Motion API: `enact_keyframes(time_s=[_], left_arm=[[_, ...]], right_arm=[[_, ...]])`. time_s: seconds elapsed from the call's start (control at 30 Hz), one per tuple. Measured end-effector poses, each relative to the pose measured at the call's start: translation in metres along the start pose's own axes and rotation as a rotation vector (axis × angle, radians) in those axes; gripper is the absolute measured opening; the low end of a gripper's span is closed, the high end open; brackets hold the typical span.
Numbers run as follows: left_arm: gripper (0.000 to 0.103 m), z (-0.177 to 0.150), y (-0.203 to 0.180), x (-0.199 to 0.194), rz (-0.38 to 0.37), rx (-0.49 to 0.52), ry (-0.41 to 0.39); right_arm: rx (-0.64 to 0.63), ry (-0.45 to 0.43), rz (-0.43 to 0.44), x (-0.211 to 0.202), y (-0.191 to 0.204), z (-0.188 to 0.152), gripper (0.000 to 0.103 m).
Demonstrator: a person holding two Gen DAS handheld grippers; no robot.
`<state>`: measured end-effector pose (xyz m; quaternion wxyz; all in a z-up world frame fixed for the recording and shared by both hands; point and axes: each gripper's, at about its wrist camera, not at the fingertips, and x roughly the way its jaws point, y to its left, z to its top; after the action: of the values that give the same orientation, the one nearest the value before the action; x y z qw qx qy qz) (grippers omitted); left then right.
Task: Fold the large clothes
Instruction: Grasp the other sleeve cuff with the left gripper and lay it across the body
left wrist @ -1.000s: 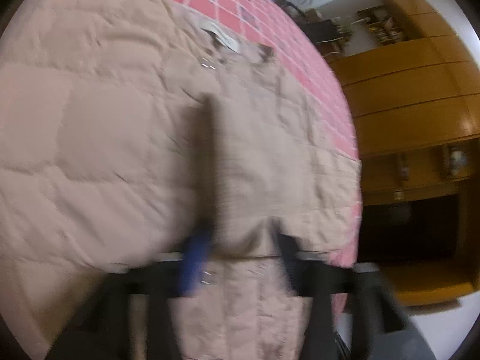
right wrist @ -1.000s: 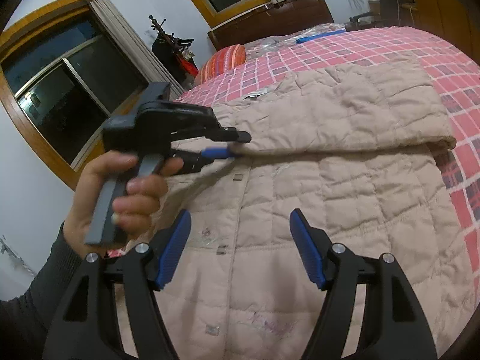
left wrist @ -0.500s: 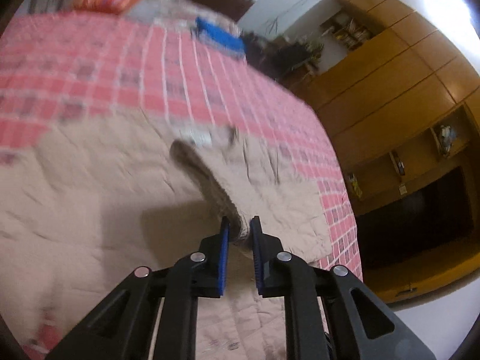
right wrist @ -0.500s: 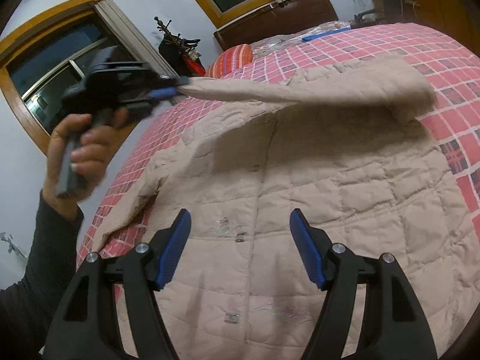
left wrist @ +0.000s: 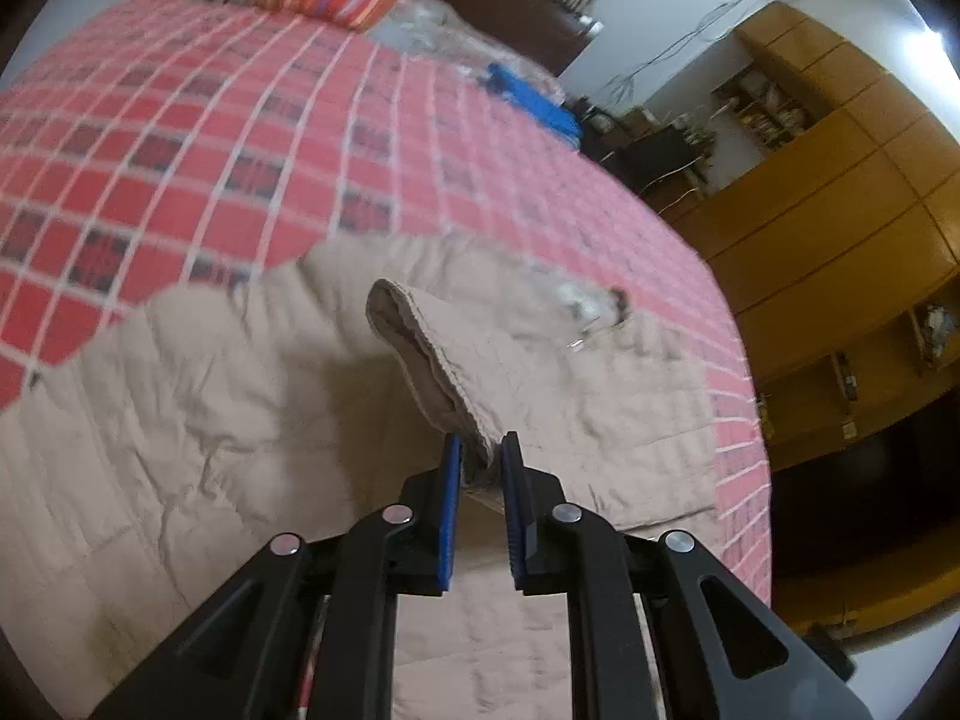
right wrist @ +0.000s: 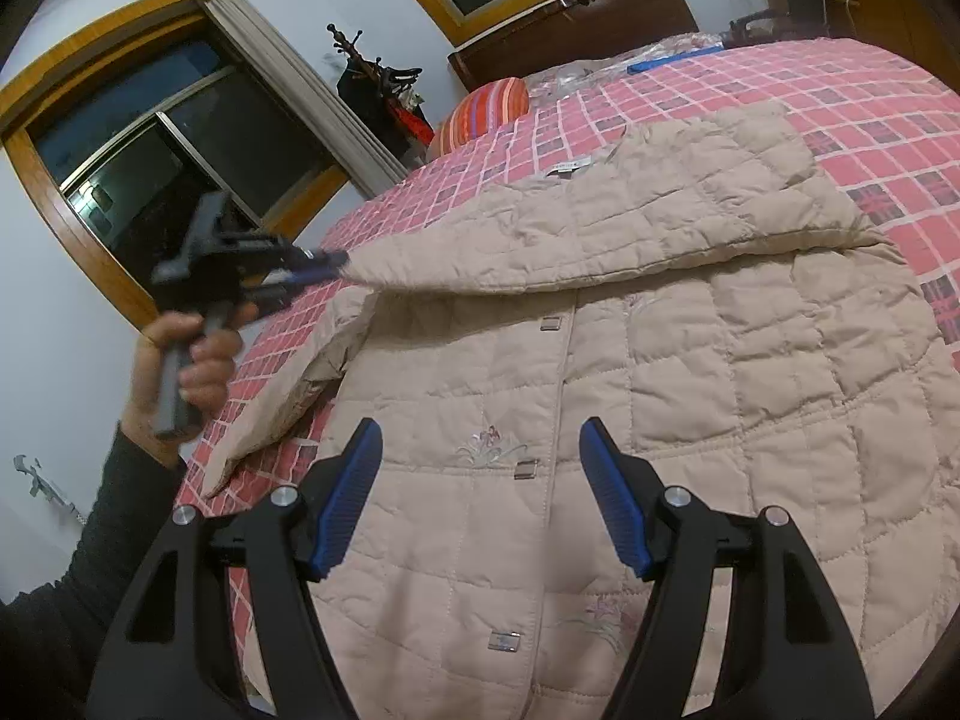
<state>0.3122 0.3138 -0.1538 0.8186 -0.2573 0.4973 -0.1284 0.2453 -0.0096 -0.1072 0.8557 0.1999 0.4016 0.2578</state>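
A beige quilted coat [right wrist: 630, 396] lies spread front-up on a bed [right wrist: 870, 90] covered with a red checked bedspread, its snap-button placket running down the middle. The left tool [left wrist: 480, 456] has its blue pads pressed together on the cuff end of one sleeve [left wrist: 432, 354], which rises clear of the coat's body; the ribbed cuff edge sticks up past the pads. From the right wrist view, that same left tool [right wrist: 318, 264] sits off the coat's left edge, held by a hand [right wrist: 180, 360] in a dark sleeve [right wrist: 90, 540], and the held sleeve [right wrist: 600, 228] stretches from it across the coat's upper chest as a long band, lifted at the tool end and resting on the coat at the far shoulder. The other sleeve [right wrist: 282, 396] lies flat on the bedspread, trailing off the coat's left side below the left tool. The right tool [right wrist: 480, 498] hangs above the coat's lower front with its pads spread wide, touching nothing; an embroidered flower [right wrist: 489, 447] and a snap show between them. A neck label [right wrist: 567, 167] shows at the collar beyond the held sleeve. A striped pillow [right wrist: 480, 114] lies beyond the coat near the head of the bed, with a blue item [left wrist: 534, 102] on the bedspread to one side of it. A wooden wardrobe [left wrist: 840, 228] stands past the bed's far side.
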Motion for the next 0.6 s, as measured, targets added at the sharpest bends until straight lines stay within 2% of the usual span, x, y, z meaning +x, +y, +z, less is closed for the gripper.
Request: enact_keyframes(time_s=[0.07,0.17,0.23,0.27,0.3,0.37,0.47,0.53,0.6], left_arm=[[0.013,-0.004,0.010,0.012,0.022,-0.016,0.021],[0.016,-0.010,0.023,0.023,0.111,-0.036,0.055],[0.026,-0.012,0.022,0.008,0.148,-0.039,0.005],[0.037,-0.013,0.021,0.000,0.158,-0.037,-0.023],[0.044,-0.013,0.014,-0.015,0.146,-0.035,-0.080],[0.048,-0.013,0.002,-0.026,0.076,-0.026,-0.117],[0.050,-0.015,-0.020,-0.005,-0.014,0.016,-0.065],[0.050,-0.016,-0.021,0.024,-0.011,0.010,-0.015],[0.049,-0.017,-0.009,0.044,0.059,-0.020,-0.003]], right_arm=[[0.004,0.004,0.002,0.001,-0.001,0.001,0.068],[0.001,0.008,0.002,0.003,-0.001,0.001,0.068],[-0.005,0.007,0.003,0.002,0.001,0.002,0.069],[-0.007,0.005,0.003,0.001,0.002,0.002,0.069],[-0.008,0.001,0.004,0.001,0.003,0.003,0.070],[-0.008,-0.001,0.013,0.002,0.005,0.004,0.070],[-0.016,0.000,0.029,0.004,0.012,0.003,0.070],[-0.026,0.003,0.037,0.004,0.017,0.001,0.070],[-0.032,0.005,0.035,0.003,0.020,-0.002,0.071]])
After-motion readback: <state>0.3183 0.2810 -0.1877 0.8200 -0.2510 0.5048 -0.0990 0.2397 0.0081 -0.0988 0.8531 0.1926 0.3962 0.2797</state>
